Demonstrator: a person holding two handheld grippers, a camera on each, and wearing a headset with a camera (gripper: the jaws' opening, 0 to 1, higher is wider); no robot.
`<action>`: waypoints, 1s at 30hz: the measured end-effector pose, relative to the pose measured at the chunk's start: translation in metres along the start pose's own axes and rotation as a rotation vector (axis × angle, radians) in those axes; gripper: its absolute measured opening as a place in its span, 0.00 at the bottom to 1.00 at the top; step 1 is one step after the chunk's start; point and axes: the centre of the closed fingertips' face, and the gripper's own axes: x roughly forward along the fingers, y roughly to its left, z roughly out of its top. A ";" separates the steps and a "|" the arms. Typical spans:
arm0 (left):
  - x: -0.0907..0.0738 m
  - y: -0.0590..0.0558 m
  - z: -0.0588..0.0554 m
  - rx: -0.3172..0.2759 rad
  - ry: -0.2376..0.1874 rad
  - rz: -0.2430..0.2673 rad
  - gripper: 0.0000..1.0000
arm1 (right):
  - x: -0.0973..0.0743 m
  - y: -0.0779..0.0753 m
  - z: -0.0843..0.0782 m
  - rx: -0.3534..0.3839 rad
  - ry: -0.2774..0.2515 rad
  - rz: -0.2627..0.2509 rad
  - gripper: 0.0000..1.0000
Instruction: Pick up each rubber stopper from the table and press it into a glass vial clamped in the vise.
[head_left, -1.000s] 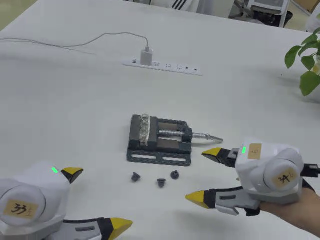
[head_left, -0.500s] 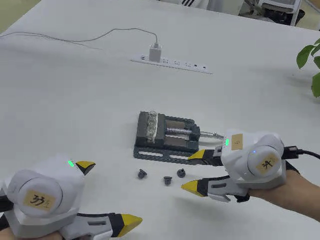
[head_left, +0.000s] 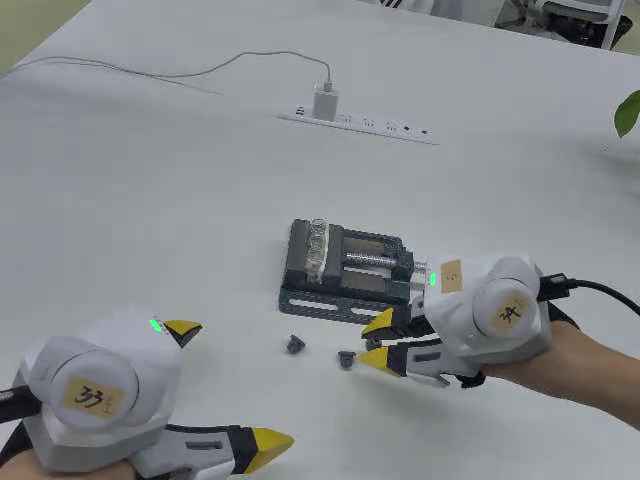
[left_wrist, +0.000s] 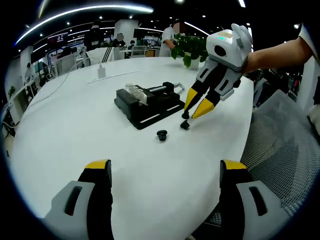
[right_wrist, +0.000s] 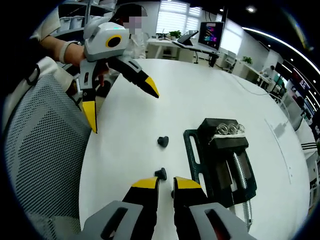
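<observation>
A dark vise (head_left: 345, 272) stands mid-table with several glass vials (head_left: 318, 246) clamped upright at its left end; it also shows in the gripper views (left_wrist: 147, 105) (right_wrist: 225, 150). Three black rubber stoppers lie in front of it. My right gripper (head_left: 377, 342) rests low on the table, shut on the rightmost stopper (left_wrist: 185, 115) (right_wrist: 172, 192). A second stopper (head_left: 346, 359) sits just beyond its tips and a third (head_left: 295, 345) lies further left. My left gripper (head_left: 225, 385) hovers open near the front edge, holding nothing.
A white power strip (head_left: 360, 122) with a plugged charger (head_left: 325, 103) and a trailing cable lies at the back. A plant leaf (head_left: 630, 110) pokes in at the right edge. A grey mesh chair (right_wrist: 40, 165) stands beside the table's rounded edge.
My right gripper has moved left and down to the stoppers, and its jaws have narrowed from wide apart onto the rightmost one. The left gripper stays open, little moved; the head camera shifted.
</observation>
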 end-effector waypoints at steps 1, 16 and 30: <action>0.000 0.000 0.000 -0.002 0.001 0.000 0.88 | 0.001 0.001 0.000 0.001 0.001 0.005 0.05; -0.001 0.000 -0.004 -0.012 0.012 -0.002 0.87 | 0.013 0.004 0.001 -0.008 0.004 0.030 0.02; 0.000 0.000 -0.004 -0.009 0.013 -0.007 0.86 | 0.010 0.005 -0.005 -0.005 0.028 0.060 0.00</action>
